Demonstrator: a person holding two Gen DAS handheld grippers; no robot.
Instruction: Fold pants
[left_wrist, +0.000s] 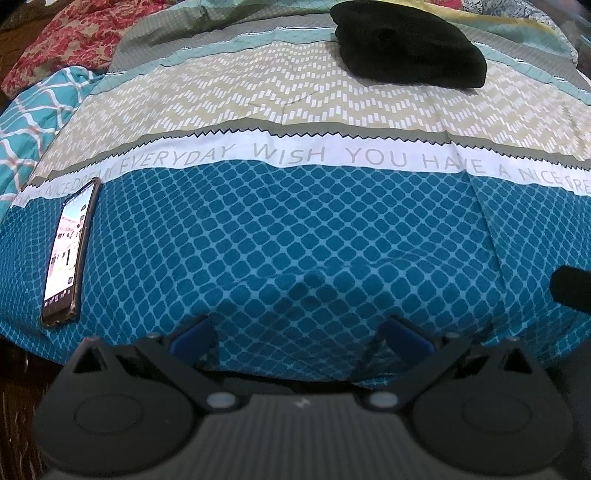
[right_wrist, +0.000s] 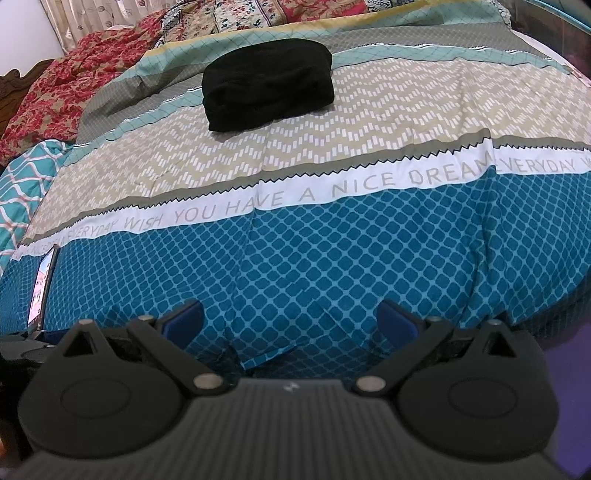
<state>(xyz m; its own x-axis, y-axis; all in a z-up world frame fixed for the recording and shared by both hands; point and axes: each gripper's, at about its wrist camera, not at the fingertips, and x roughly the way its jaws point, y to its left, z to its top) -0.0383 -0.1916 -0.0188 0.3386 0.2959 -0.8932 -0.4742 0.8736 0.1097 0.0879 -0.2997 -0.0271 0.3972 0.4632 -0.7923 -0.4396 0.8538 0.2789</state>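
Black pants (left_wrist: 410, 48) lie folded in a compact bundle far back on the patterned bedspread (left_wrist: 295, 229). They also show in the right wrist view (right_wrist: 267, 85), upper middle. My left gripper (left_wrist: 299, 328) is open and empty, low over the blue part of the spread near the bed's front edge. My right gripper (right_wrist: 291, 317) is open and empty too, also near the front edge, far from the pants.
A phone (left_wrist: 70, 254) with a lit screen lies on the spread at the left; its edge shows in the right wrist view (right_wrist: 42, 288). Red floral bedding (right_wrist: 66, 85) and a teal patterned cloth (left_wrist: 33, 122) are heaped at the left. A dark object (left_wrist: 570, 290) pokes in at the right.
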